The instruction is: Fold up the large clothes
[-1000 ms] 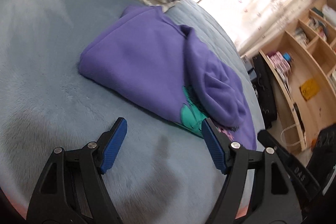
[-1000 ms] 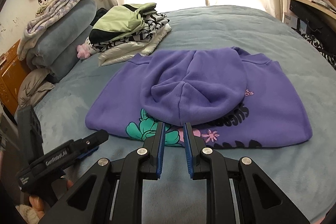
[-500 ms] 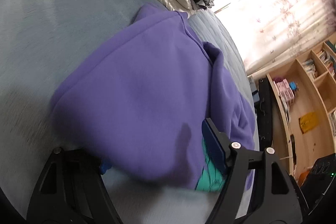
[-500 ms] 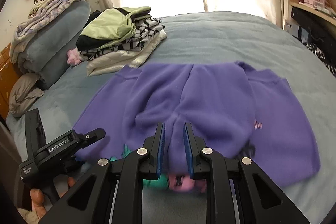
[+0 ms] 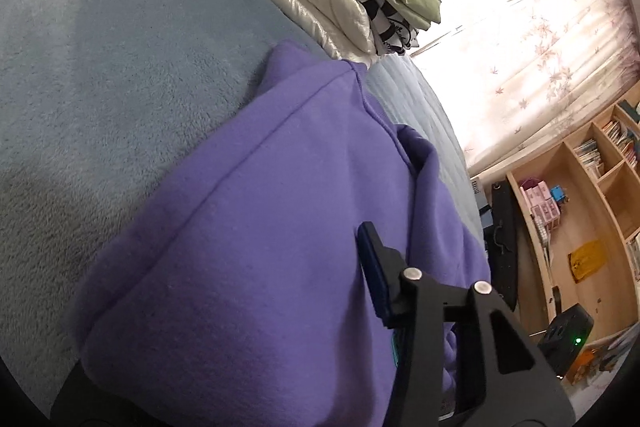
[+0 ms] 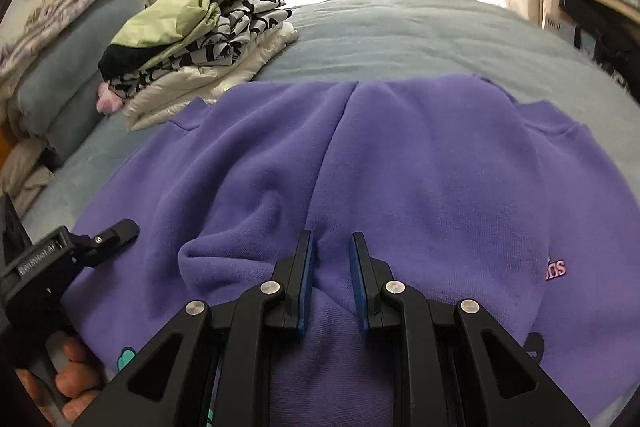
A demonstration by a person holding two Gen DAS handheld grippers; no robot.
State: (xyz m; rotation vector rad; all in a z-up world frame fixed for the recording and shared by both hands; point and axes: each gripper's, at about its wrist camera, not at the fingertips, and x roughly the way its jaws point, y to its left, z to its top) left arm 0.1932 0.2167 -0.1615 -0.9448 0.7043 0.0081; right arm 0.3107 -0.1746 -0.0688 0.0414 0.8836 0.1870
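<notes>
I'm closing L gripper [image 5: 224,323] jaws round purple hoodie [image 6: 400,179] edge on bed [image 6: 400,39]; R gripper [image 6: 331,283] jaws pinching hood fabric. Risk: thick fleece slipping out, fold collapsing.

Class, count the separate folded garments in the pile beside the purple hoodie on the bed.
3: a light green garment on top, a black-and-white patterned one under it, and a shiny cream one at the bottom. More may be hidden.
</notes>
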